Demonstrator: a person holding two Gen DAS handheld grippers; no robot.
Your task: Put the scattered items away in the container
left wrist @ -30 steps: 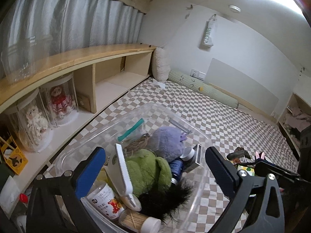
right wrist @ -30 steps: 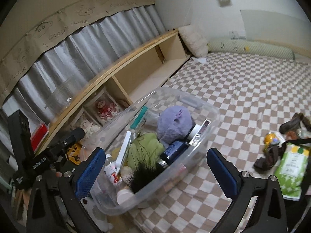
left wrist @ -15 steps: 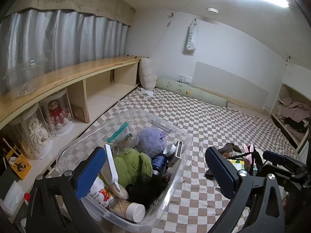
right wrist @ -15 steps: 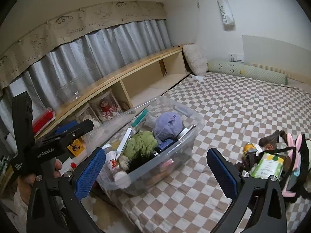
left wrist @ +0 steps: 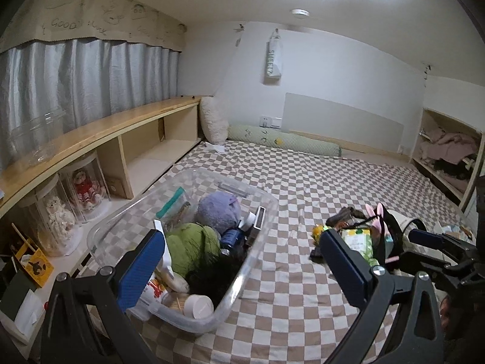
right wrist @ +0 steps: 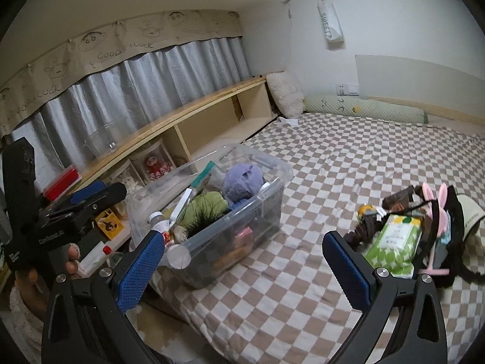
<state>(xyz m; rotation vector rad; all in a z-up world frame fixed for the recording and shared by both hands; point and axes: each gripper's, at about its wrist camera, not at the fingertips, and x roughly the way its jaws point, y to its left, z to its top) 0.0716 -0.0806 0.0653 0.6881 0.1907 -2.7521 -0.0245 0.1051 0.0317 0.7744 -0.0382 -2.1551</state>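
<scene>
- Along the left wall you have a long pale wooden shelf under grey curtains, with clear cylindrical doll cases in its lower bays.
- Your left gripper hangs above the near edge of the beige-and-white checked bed cover; its blue-padded fingers stand wide apart and clamp nothing.
- In the right wrist view your left hand grips that tool's black handle at the left edge of the picture.
- The clear rectangular plastic storage bin sits on the cover near its left edge, beside the shelf.
- It is already packed: a round purple plush toy towards the far end, a green plush toy just in front of it, a tuft of black fur nearer you, and a white-capped jar at the near corner.
- A teal-topped zip bag leans on the bin's left wall.
- Your right gripper is likewise spread open and empty, low over the cover's near edge.
- To the right, well apart from the bin, the loose pile lies on the cover: a green-and-white packet, a pink rabbit-ear headband, a black strap tangled among them, and a small orange object at the pile's left side.
- A long green bolster lies along the cover's far edge.
</scene>
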